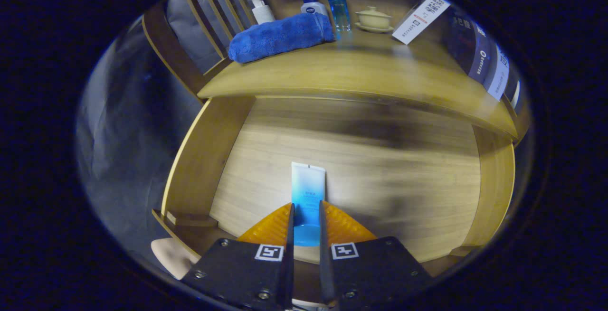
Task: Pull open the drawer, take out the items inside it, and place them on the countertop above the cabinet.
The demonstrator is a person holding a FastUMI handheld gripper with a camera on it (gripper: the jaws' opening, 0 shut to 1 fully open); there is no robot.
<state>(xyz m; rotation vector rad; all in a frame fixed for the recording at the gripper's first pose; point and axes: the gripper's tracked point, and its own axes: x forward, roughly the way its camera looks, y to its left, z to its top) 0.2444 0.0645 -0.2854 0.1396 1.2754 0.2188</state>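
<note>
My gripper (306, 205) is shut on a white-and-blue tube (308, 183), both fingers pressing its lower part near the blue cap. The tube's flat white end points away from me, over the wooden floor of the open drawer (389, 192). Whether the tube still rests on the floor I cannot tell. The drawer's side walls rise left and right of the fingers. Beyond and above the drawer runs the wooden countertop (365, 71).
On the countertop lie a rolled blue towel (280, 35), a pump bottle (261, 10), a blue-capped bottle (313, 7), a clear blue bottle (338, 9), a lidded cup on a saucer (374, 18) and a dark box (475, 50). A slatted chair (209, 21) stands beside it.
</note>
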